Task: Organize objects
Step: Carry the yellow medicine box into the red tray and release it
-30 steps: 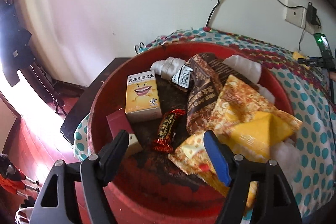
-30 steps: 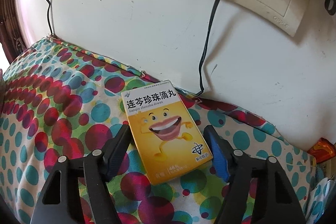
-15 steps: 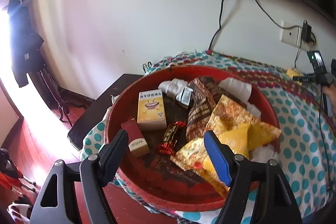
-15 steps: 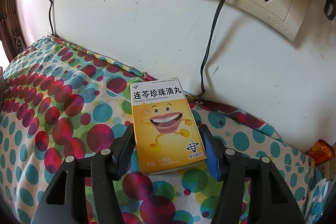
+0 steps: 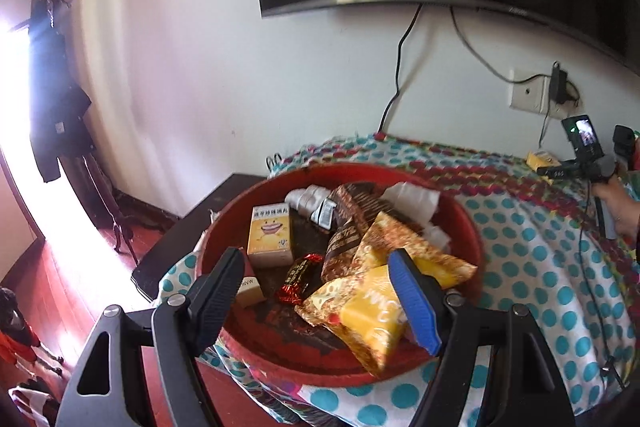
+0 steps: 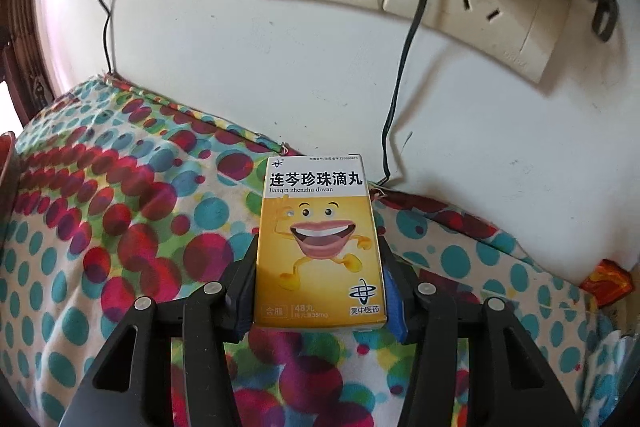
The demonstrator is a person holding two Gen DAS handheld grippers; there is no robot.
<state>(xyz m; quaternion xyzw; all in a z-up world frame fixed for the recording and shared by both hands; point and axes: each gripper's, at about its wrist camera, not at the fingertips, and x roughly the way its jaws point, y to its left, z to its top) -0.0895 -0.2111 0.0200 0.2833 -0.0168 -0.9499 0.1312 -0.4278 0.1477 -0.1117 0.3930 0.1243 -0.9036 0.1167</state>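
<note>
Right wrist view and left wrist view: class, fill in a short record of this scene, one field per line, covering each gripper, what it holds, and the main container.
right gripper: right gripper shut on the yellow medicine box
box surface: dotted cloth
left gripper: left gripper open, holding nothing, above the red basin
basin contents: second yellow box, snack packets, red candy
backdrop: wall socket

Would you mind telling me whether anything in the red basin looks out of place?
The yellow snack packet hangs over the red basin's near rim instead of lying inside.
</note>
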